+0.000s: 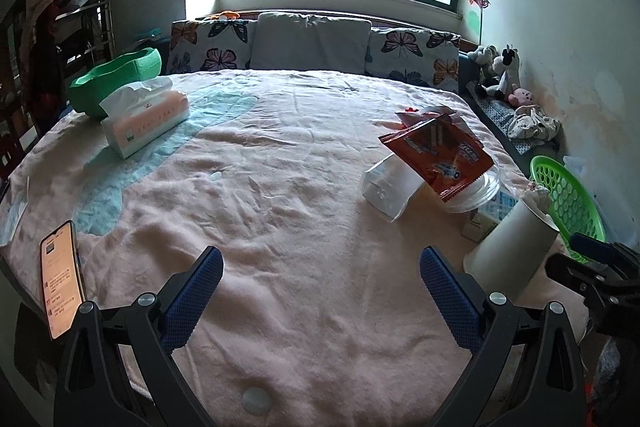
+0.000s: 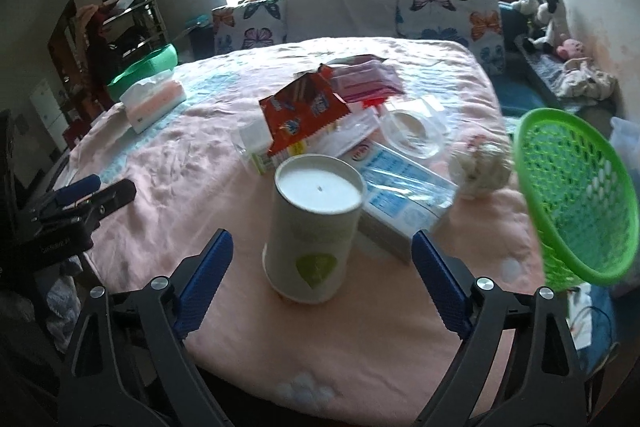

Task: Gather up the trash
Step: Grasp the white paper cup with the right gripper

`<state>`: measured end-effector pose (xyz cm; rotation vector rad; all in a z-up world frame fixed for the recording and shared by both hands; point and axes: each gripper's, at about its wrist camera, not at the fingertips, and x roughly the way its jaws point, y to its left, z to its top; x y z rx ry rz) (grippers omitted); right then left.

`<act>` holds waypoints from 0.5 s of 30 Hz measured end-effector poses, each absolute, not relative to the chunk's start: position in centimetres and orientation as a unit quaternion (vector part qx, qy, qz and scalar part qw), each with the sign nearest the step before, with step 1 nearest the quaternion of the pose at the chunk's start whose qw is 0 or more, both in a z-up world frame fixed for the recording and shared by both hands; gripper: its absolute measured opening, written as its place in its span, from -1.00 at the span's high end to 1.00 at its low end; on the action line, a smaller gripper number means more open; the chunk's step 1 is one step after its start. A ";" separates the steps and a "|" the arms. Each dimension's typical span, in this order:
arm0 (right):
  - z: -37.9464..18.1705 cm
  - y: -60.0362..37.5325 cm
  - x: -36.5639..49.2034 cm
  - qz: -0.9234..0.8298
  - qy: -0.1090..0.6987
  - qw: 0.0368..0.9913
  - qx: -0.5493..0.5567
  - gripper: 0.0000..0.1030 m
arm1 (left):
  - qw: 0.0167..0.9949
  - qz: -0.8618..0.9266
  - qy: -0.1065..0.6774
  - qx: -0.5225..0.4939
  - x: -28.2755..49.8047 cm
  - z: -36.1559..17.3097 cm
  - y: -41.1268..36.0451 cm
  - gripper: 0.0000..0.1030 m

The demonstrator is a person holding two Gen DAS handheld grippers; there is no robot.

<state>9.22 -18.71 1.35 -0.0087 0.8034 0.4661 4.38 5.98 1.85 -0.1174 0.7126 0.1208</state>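
Observation:
A pile of trash lies on the pink blanket [image 2: 168, 163]: an upturned white paper cup [image 2: 314, 223], a red snack wrapper [image 2: 304, 115], a blue-and-white pack [image 2: 404, 187], a clear plastic lid [image 2: 412, 133], a crumpled tissue [image 2: 480, 167]. My right gripper [image 2: 322, 279] is open with the cup standing just ahead between its fingers, not touching. My left gripper [image 1: 320, 291] is open and empty over bare blanket; the cup [image 1: 512, 251] and wrapper [image 1: 440, 151] lie to its right.
A green mesh basket [image 2: 576, 195] stands at the bed's right edge. A tissue box [image 1: 146, 123] and green bowl [image 1: 116, 77] sit far left. A phone [image 1: 62, 279] lies near the left edge. Pillows [image 1: 312, 43] line the back.

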 end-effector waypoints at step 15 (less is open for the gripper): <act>-0.5 -18.2 12.1 0.245 0.427 0.870 0.028 -0.12 | 0.929 0.027 0.366 -0.043 4.9 0.1 4.8 -0.86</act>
